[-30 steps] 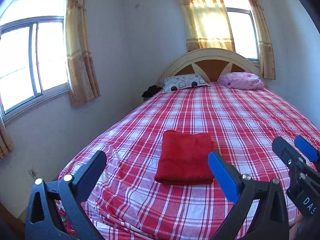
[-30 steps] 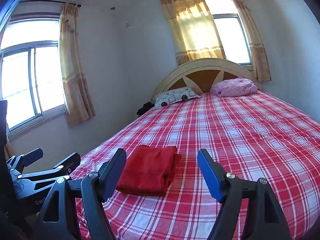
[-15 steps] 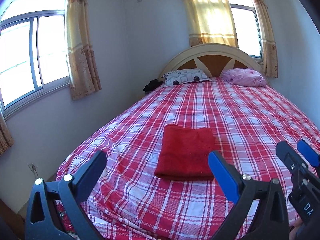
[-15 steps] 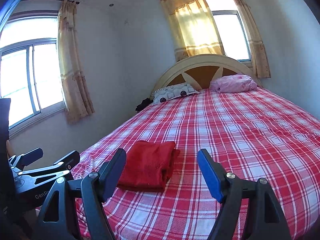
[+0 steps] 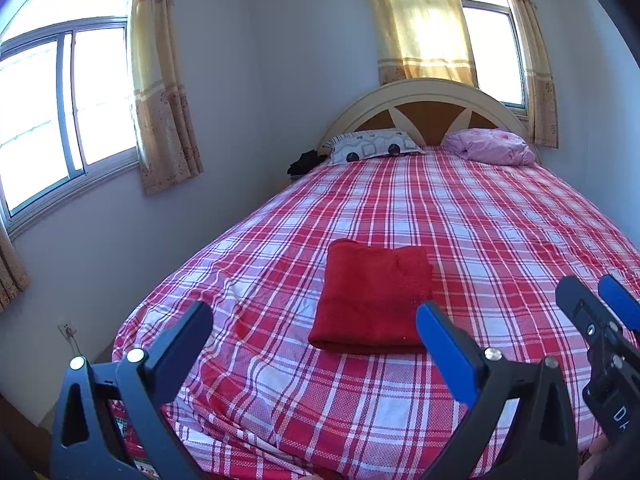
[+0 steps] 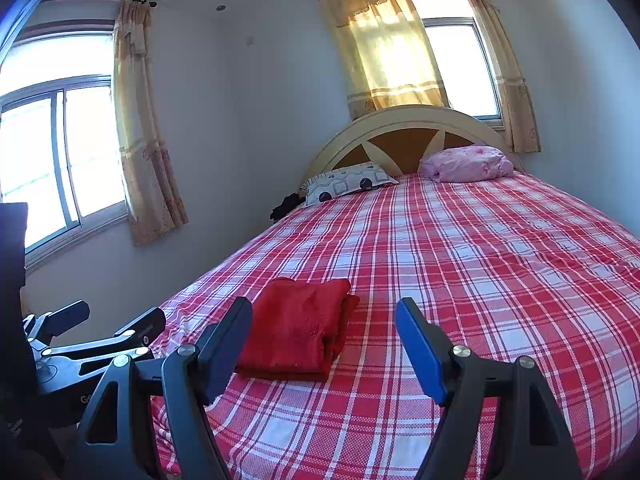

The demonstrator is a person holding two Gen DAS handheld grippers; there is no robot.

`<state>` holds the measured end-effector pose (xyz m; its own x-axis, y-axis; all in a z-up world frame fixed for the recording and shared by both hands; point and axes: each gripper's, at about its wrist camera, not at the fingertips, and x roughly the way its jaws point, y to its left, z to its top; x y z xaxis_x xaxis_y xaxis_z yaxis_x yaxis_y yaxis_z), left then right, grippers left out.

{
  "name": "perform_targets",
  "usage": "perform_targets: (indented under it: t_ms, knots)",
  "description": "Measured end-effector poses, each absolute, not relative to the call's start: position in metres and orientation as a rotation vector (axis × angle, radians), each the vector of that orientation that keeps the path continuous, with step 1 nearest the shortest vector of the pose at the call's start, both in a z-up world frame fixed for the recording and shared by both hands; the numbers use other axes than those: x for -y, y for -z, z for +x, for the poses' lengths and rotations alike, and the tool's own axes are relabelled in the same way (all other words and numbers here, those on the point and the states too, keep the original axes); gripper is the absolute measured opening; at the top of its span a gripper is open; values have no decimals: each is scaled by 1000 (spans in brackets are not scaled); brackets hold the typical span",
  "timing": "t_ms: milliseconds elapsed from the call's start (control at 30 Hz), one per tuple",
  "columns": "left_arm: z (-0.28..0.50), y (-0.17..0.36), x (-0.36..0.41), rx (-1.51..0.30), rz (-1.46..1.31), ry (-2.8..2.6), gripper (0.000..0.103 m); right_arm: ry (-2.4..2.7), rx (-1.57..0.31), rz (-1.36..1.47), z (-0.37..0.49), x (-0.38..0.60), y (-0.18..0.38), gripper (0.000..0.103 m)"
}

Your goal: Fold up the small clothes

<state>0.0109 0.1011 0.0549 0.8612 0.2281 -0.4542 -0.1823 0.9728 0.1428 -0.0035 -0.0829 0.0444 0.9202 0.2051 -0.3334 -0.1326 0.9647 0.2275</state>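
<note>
A red garment point(image 5: 374, 296) lies folded into a neat rectangle on the red and white plaid bedspread point(image 5: 460, 216), near the bed's foot. It also shows in the right wrist view point(image 6: 298, 328). My left gripper point(image 5: 314, 326) is open and empty, held back from the bed's foot with the garment beyond its fingers. My right gripper point(image 6: 324, 332) is open and empty, a little to the right of the garment. The right gripper shows at the edge of the left wrist view point(image 5: 596, 312), and the left gripper at the left of the right wrist view point(image 6: 108, 320).
A patterned pillow point(image 5: 374, 148) and a pink bundle point(image 5: 490, 146) lie at the curved headboard point(image 5: 428, 100). A dark item point(image 5: 304, 162) sits beside the bed's far left corner. Curtained windows point(image 5: 60, 112) stand on the left and back walls.
Both grippers have drawn back and risen a little from the bed. The folded red garment has stayed in place. Both grippers stay open.
</note>
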Motion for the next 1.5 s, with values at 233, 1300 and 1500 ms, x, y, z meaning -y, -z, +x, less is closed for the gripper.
perform_targets:
  t_ms: [233, 1300, 1500]
  knots:
    - [9, -55, -100, -483, 99, -212, 103, -172, -365, 212, -3, 85, -44, 75]
    - [12, -53, -96, -497, 102, -208, 103, -170, -368, 210, -5, 86, -41, 75]
    - [14, -51, -95, -524, 79, -183, 103, -170, -374, 211, -4, 87, -39, 75]
